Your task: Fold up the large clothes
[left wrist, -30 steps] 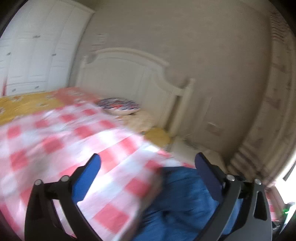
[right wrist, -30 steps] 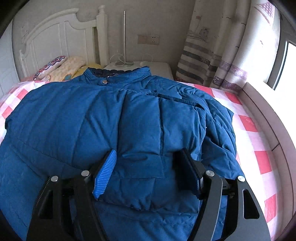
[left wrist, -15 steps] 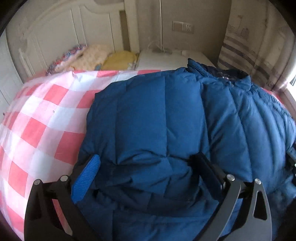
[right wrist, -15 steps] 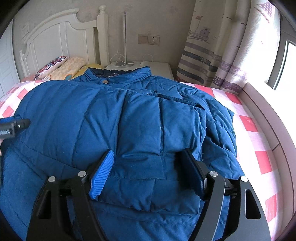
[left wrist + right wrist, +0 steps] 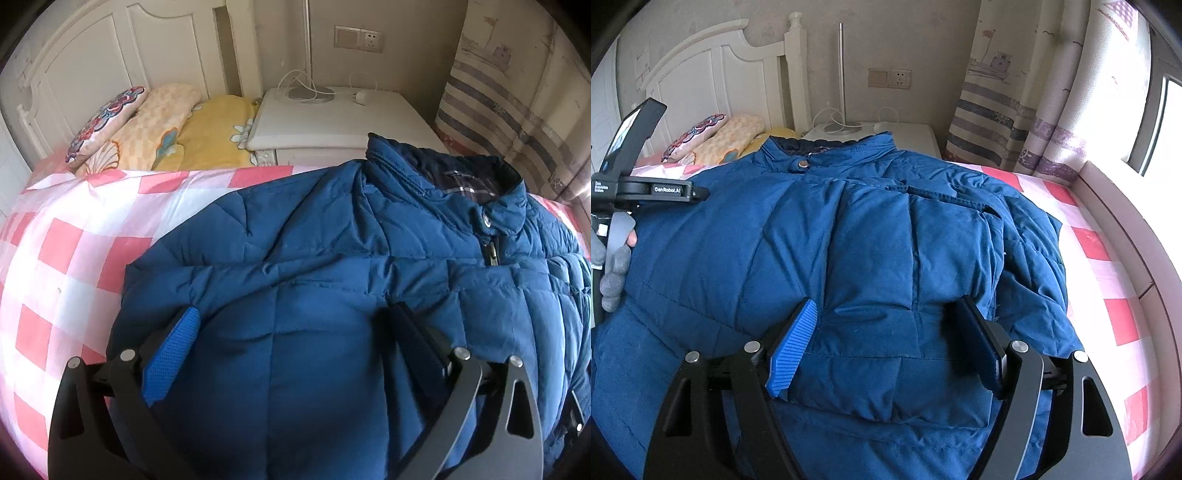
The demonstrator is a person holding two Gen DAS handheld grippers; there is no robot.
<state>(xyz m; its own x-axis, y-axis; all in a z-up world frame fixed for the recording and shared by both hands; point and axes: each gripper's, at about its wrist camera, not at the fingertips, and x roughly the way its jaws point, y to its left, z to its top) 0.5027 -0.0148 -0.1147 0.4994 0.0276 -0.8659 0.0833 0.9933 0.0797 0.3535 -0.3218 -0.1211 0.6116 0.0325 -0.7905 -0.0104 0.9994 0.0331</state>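
Observation:
A blue padded jacket (image 5: pixel 871 236) lies front up on the pink-and-white checked bed sheet (image 5: pixel 1108 280), its collar (image 5: pixel 827 151) toward the headboard. One sleeve is folded across its front. My right gripper (image 5: pixel 886 303) hovers over that sleeve's cuff end; its jaws stand wide with the cuff between them, and the pads do not squeeze it. My left gripper (image 5: pixel 293 310) stands open low over the jacket's (image 5: pixel 332 288) left shoulder side, nothing pinched. In the right wrist view the left gripper (image 5: pixel 646 188) shows at the left edge, held by a grey-gloved hand (image 5: pixel 613 266).
Behind the collar stands a white nightstand (image 5: pixel 332 122) with a lamp base and cables. Pillows (image 5: pixel 147 122) lie against the white headboard (image 5: pixel 110 55). A striped curtain (image 5: pixel 1015 122) and a window ledge (image 5: pixel 1126 229) border the bed's right side. Bare sheet (image 5: pixel 66 251) lies left of the jacket.
My left gripper swung from the bare sheet over to the jacket and sank close to it, coming into the right wrist view. The right gripper's jaws spread a little wider and stayed in place.

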